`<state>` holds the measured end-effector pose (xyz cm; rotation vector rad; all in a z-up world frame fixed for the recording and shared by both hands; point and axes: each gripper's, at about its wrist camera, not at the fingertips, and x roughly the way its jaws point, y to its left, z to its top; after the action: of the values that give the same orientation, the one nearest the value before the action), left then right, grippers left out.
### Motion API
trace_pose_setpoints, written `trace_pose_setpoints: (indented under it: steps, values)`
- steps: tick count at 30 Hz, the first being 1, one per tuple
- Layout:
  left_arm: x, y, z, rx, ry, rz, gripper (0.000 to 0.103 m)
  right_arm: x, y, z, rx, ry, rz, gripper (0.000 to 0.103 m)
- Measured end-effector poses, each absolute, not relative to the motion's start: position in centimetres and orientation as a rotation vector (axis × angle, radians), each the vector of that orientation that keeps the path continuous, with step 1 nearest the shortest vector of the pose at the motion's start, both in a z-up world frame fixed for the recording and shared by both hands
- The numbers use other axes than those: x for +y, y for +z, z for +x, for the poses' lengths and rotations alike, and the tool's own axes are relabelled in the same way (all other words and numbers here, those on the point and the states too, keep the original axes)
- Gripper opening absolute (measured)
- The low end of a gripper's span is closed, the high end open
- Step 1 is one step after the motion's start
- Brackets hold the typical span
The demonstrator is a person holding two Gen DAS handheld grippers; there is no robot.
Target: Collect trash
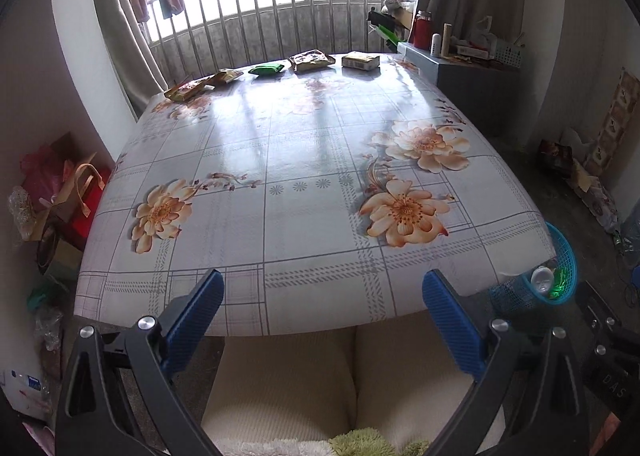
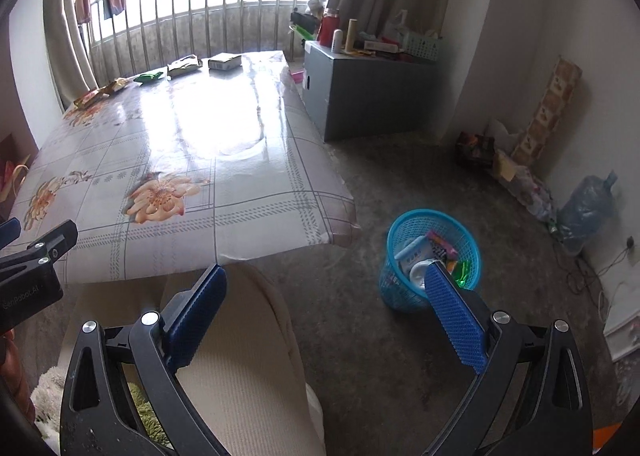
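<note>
Left wrist view: left gripper (image 1: 322, 298) is hanging wide apart, empty, over the table (image 1: 304, 160); wrappers (image 1: 311, 61) are lying along its far edge. Right gripper (image 2: 326, 302) is gaping empty beside the basket (image 2: 404, 224) holding trash.

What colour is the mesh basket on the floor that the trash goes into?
Light blue basket, seen best in the right wrist view, beside the table's corner.

Left wrist view: low at near edge of table (image 1: 280, 216), facing window across it. Right wrist view: off table's right corner, angled toward floor and basket (image 2: 404, 224). Shared: table (image 2: 224, 184), basket (image 1: 568, 256), far wrappers (image 1: 312, 61)
</note>
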<state>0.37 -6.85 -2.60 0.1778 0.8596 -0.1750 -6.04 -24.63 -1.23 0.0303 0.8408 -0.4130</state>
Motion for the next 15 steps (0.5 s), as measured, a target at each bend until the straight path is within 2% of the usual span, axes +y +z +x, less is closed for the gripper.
trace_pose_setpoints:
  steps: [15]
  values:
    - [-7.17, -3.32, 1.27, 0.930, -0.164, 0.155, 0.097, -24.62, -2.11, -5.87, 0.872, -0.440, -0.021, 0.095]
